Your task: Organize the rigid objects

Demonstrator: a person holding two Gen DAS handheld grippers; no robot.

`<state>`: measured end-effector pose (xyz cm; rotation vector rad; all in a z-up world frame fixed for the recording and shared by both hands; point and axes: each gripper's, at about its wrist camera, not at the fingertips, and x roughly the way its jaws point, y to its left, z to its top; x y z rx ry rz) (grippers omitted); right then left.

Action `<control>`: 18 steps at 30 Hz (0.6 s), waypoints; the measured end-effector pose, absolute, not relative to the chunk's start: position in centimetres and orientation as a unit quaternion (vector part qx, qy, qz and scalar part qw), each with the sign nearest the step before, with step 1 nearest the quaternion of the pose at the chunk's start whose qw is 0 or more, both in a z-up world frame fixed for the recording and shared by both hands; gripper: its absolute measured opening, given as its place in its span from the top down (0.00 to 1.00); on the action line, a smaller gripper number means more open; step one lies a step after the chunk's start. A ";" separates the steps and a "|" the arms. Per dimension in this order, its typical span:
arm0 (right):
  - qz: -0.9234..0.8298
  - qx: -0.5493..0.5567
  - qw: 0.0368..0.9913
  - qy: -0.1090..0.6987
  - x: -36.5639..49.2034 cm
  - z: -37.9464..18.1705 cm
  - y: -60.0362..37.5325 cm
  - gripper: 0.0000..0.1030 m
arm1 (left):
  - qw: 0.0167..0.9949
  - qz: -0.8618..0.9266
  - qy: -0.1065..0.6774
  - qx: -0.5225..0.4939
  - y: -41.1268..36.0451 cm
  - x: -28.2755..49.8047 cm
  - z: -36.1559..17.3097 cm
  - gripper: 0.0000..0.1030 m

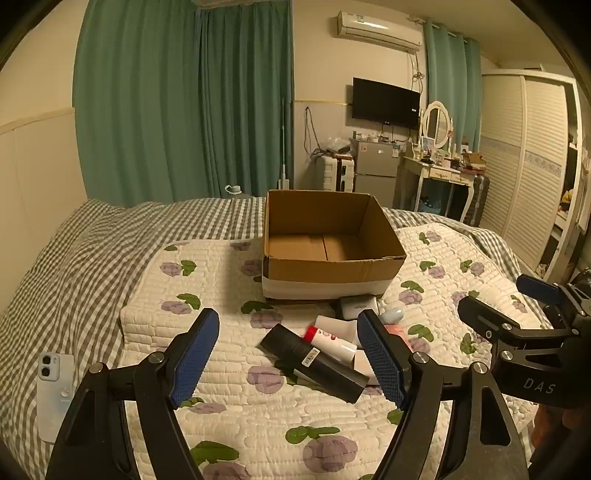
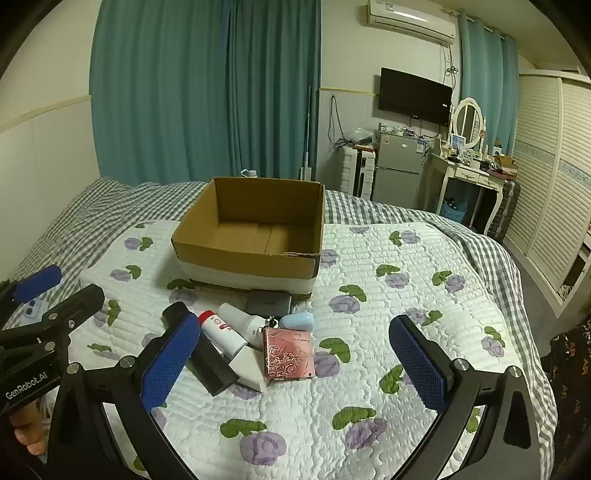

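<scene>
A bed fills the lower part of both views, spread with a grey gingham sheet (image 1: 74, 251) and, over that, a white quilted cover (image 2: 388, 295) printed with purple flowers and green leaves. On the quilt stands an open cardboard box (image 1: 328, 273), brown with a white band round its base, its inside bare. Just in front of the box lies a loose cluster of small things: a black rectangular box (image 1: 314, 362) lying slantwise, a white tube with a red cap (image 2: 221, 330) resting partly on it, a pink case patterned with roses (image 2: 288, 356) beside them, a pale blue oval object (image 2: 297, 319) and a grey charger (image 2: 269, 301) nearest the box wall. A light-coloured phone (image 1: 53, 387) lies apart on the gingham at the far left. The left tongs (image 1: 288, 354) hang wide apart above the cluster, gripping nothing; the right tongs (image 2: 295, 363) are likewise spread wide and hold nothing, with the cluster between and below their blue pads. Behind the bed hang teal curtains (image 1: 184, 103). On the far wall are an air conditioner (image 1: 378, 29) and a dark television (image 1: 386, 103), with a small silver fridge (image 2: 399, 170) below, a white dressing table with an oval mirror (image 2: 467, 122) next to it, and a louvred wardrobe (image 2: 546, 184) along the right side.
</scene>
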<state>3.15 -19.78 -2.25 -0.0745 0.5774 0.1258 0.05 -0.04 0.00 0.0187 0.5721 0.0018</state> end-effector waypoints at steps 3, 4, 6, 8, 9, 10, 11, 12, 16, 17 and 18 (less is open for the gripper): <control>0.063 -0.035 0.955 0.288 3.1 -2.3 -19.7 0.00 | 0.959 0.001 0.284 0.008 -0.1 0.2 0.0 0.22; 0.063 -0.035 0.955 0.288 3.1 -2.3 -19.7 0.00 | 0.960 0.000 0.280 0.004 0.0 0.1 0.0 0.23; 0.064 -0.036 0.955 0.289 3.1 -2.3 -19.7 0.00 | 0.960 0.002 0.281 0.005 0.1 0.2 0.0 0.23; 0.065 -0.036 0.954 0.290 3.0 -2.3 -19.7 0.00 | 0.960 0.002 0.281 0.003 0.2 0.4 -0.1 0.23; 0.066 -0.036 0.954 0.290 3.1 -2.2 -19.7 0.00 | 0.960 0.002 0.281 0.003 0.3 0.3 0.0 0.23; 0.066 -0.036 0.954 0.290 3.2 -2.3 -19.6 0.00 | 0.960 0.002 0.281 0.000 0.4 0.4 -0.1 0.23; 0.066 -0.036 0.954 0.290 3.3 -2.3 -19.7 0.00 | 0.960 0.003 0.281 0.000 0.4 0.4 0.0 0.23; 0.067 -0.036 0.954 0.290 3.3 -2.1 -19.4 0.00 | 0.960 0.002 0.279 0.000 0.5 0.3 0.0 0.22; 0.068 -0.038 0.954 0.290 3.2 -2.4 -19.3 0.00 | 0.960 0.002 0.280 -0.001 0.6 0.4 0.0 0.23; 0.069 -0.039 0.954 0.290 3.1 -2.4 -19.3 0.00 | 0.960 0.002 0.280 -0.001 0.7 0.4 0.0 0.23; 0.068 -0.040 0.954 0.290 3.0 -2.4 -19.2 0.00 | 0.960 0.002 0.280 -0.001 0.6 0.4 -0.1 0.23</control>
